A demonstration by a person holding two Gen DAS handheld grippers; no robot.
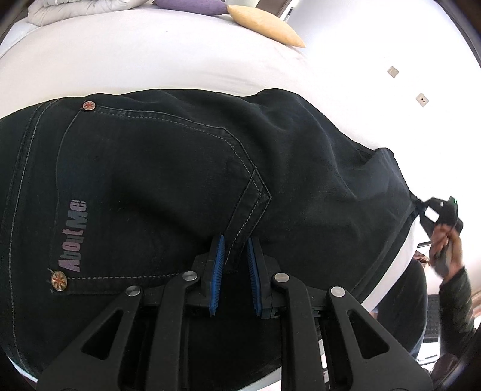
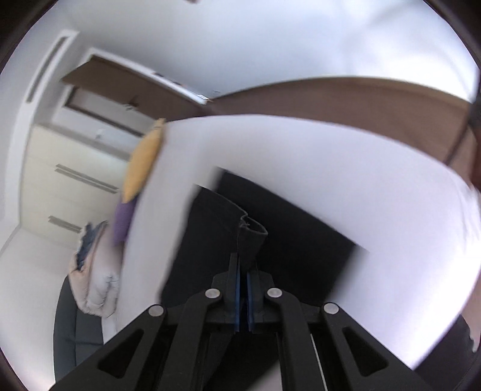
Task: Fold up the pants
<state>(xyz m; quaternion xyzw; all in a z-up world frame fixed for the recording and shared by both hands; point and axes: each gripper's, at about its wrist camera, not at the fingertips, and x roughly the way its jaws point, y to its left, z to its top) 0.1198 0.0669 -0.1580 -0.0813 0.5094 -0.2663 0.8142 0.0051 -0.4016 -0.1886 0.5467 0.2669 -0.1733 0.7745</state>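
Two grippers pinch one pair of black pants (image 1: 168,168) spread across a white bed (image 1: 150,57), the seat side up with its stitched back pocket (image 1: 144,186) and printed lettering showing. The left gripper (image 1: 235,264) clamps its blue pads on the fabric at the pocket's pointed lower edge, near the bed's front side. The right gripper (image 2: 243,270), gripped in a person's hand (image 1: 448,249), has its jaws pressed together on a bunched fold of hem or edge (image 2: 252,237); its own view is smeared with motion blur, so exactly which edge it holds cannot be told. A yellow cushion (image 1: 264,27) and a purple cushion (image 1: 189,6) lie at the far end of the bed, well apart from the pants.

Judging by the creases and thick double seams, the cloth looks like soft but fairly heavy denim: it should drape and sag between the two holds rather than keep a line, and it looks unlikely to slip from ribbed pads. Seams, waistband and hems seem the surest places to grip, since a single loose layer could pull away from the layer beneath.
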